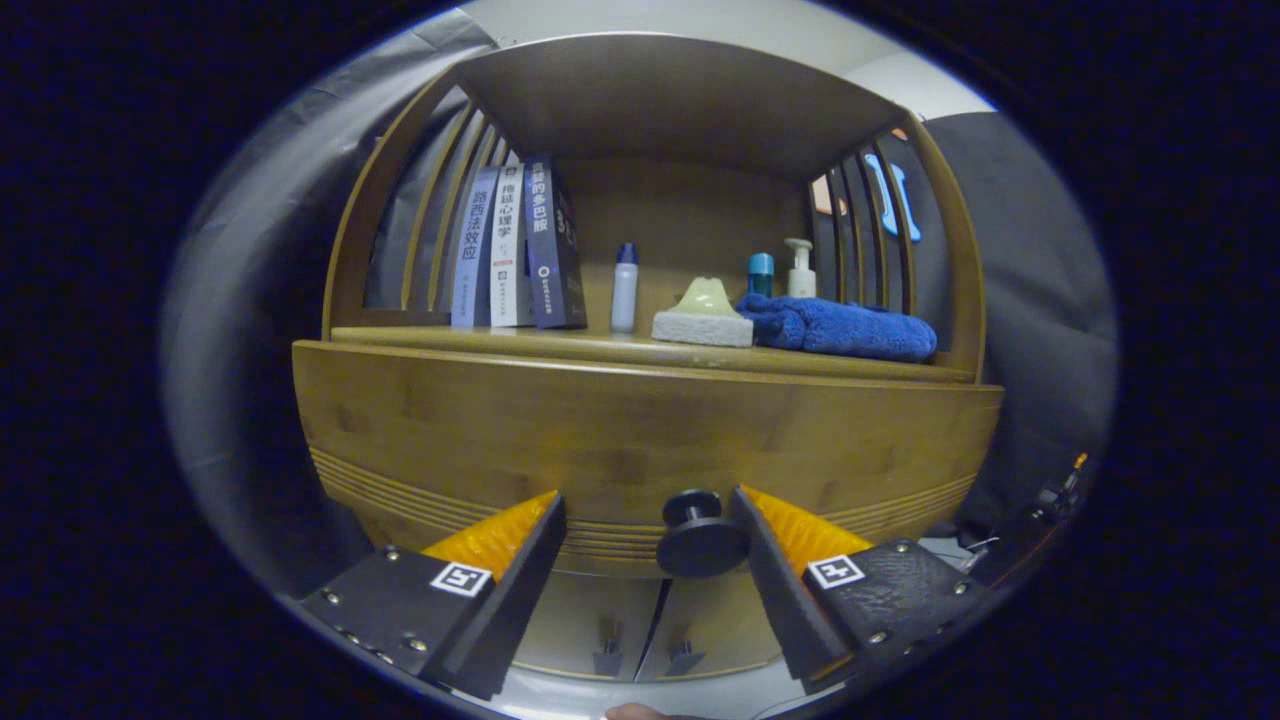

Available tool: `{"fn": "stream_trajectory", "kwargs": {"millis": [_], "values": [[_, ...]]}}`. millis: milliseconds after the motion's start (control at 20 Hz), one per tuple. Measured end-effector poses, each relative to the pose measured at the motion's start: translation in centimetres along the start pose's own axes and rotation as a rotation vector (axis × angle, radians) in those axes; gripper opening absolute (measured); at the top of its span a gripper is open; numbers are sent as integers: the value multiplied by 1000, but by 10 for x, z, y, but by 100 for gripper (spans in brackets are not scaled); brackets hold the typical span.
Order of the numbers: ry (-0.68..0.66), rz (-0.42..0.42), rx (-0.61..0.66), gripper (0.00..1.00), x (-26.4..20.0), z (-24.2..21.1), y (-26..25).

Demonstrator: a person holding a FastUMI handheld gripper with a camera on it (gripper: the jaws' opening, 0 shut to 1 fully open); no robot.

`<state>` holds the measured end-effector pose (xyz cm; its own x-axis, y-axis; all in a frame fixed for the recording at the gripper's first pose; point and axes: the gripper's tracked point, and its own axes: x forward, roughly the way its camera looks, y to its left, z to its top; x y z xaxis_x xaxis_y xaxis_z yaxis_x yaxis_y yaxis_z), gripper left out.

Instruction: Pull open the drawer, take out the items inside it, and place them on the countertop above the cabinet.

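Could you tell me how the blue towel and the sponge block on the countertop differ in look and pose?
The blue towel is deep blue and soft, folded into a low, wide heap; the sponge block is pale, smaller, with a greenish grip on top. The towel lies nearer the right slats, the sponge toward the middle. Both rest on the countertop, touching. The gripper is open, its jaws flanking the drawer knob.

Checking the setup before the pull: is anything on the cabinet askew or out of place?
The open gripper is off-centre: the drawer knob sits against one finger rather than midway. On the countertop, the darkest book leans on its neighbours. Nothing is spilled.
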<state>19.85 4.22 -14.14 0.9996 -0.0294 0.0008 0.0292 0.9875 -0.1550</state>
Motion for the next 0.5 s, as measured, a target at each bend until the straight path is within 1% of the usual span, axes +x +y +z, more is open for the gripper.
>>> {"fn": "stream_trajectory", "kwargs": {"millis": [500], "values": [[-32,6,20,99,20,1,2]]}}
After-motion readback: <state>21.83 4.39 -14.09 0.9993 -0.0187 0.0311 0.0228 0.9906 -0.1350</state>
